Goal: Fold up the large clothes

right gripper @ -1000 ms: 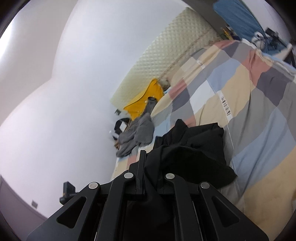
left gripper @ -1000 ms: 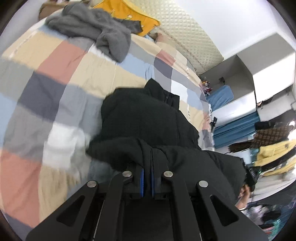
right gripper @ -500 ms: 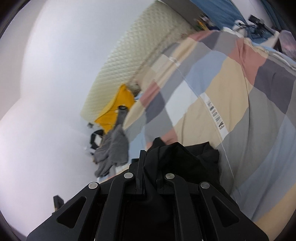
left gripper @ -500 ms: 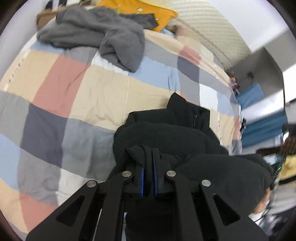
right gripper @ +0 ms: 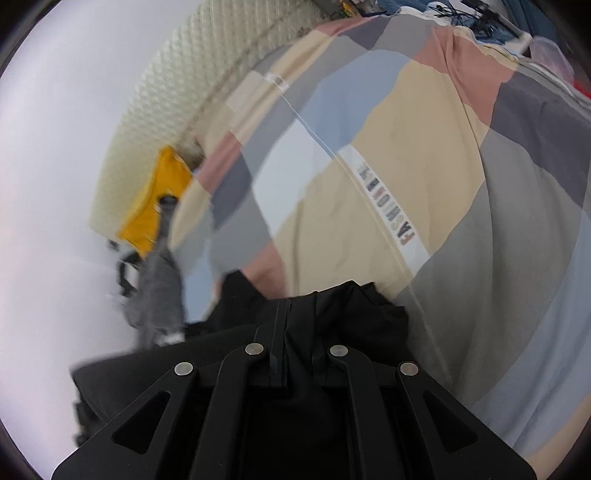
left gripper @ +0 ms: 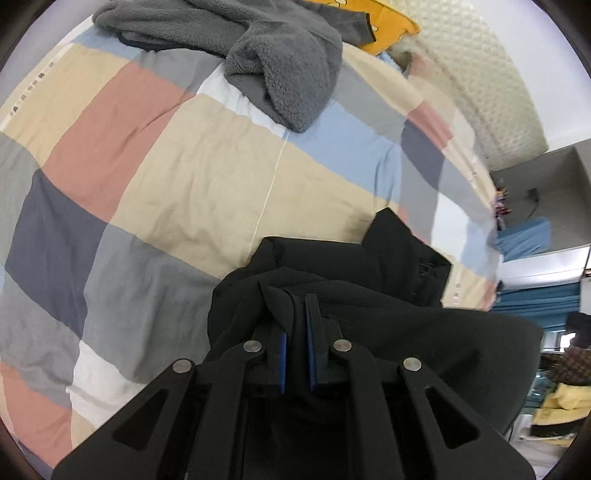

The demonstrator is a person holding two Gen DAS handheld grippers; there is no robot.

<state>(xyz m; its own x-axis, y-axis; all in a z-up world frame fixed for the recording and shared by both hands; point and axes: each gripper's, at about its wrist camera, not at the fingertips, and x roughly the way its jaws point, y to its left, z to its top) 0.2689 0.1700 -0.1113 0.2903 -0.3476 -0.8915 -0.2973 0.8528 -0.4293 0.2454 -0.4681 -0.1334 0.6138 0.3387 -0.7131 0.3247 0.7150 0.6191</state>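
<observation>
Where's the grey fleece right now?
In the left wrist view the grey fleece lies bunched at the far end of the checked bedspread, by the yellow pillow, apart from the black jacket.

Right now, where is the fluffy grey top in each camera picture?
Left wrist view: the fluffy grey top lies at the top middle, on the checked bedcover.
Right wrist view: it shows blurred at the left, by the bed's edge.
Shared landmark: the yellow cloth lies just beyond it in both.
</observation>
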